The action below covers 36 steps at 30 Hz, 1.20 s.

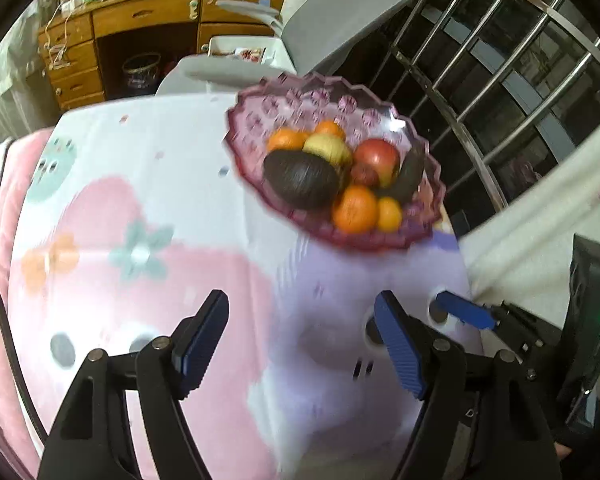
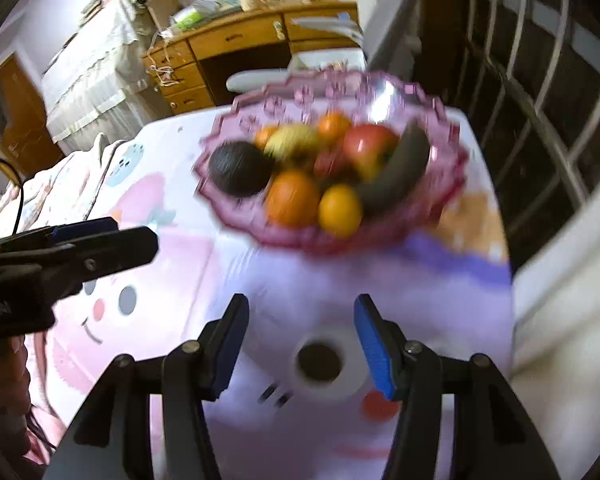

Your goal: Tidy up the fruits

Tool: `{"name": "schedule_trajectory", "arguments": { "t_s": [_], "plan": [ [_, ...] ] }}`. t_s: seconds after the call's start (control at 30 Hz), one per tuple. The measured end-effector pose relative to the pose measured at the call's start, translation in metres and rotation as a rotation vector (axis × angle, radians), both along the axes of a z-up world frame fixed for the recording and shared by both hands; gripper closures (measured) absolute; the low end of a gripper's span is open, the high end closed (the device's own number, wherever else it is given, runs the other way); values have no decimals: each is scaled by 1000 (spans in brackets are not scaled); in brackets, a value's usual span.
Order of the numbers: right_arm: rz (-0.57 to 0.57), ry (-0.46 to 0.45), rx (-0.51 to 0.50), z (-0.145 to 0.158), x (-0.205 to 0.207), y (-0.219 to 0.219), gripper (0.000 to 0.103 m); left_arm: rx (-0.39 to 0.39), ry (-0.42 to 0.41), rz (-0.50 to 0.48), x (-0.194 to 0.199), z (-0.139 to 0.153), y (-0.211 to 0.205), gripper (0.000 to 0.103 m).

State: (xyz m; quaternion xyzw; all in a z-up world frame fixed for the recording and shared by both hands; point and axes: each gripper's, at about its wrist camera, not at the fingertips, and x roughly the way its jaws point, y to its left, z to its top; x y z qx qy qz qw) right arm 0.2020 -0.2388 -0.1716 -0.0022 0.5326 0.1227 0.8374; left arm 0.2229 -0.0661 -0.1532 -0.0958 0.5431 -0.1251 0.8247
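Both the left tongs [image 1: 300, 344] and right tongs [image 2: 300, 344] gape wide and empty near the fruit-filled pink bowl [image 1: 428, 196] on the worktop [image 1: 180, 200].

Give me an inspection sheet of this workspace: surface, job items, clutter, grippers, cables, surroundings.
Surface: table under a pastel cartoon-print cloth.
Job's things: pink glass bowl holding the dark avocado, red apple, several oranges, a yellow fruit and a dark green long fruit; no loose fruit seen on the cloth.
Clutter: nothing seen on the cloth besides the bowl.
Grippers: left hand-held gripper open, empty; right hand-held gripper open, empty; both short of the bowl.
Cables: dark cable at the left edge.
Surroundings: wooden desk, grey chair, barred window.
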Motion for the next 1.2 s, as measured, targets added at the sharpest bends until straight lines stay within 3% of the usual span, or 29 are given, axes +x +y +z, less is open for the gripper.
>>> {"name": "schedule_trajectory", "arguments": {
  "t_s": [0.3,0.53,0.67,0.9,1.1,1.2],
  "plan": [
    [-69,118,26,0,-111,55,43,19,52,-53,-106,9,62,29],
    [-74,119,27,44,-171,83,39,15,72,-4,-174,47,110,23],
    [-69,83,35,87,-185,86,28,43,12,0,-193,84,115,18],
    [-112,56,47,143,-199,75,20,124,-105,44,-205,148,100,14],
    [-125,-15,27,160,-214,62,12,149,-146,68,-218,165,81,12],
    [-134,-23,10,158,-222,58,11,179,-149,96,-225,165,73,6]
  ]
}}
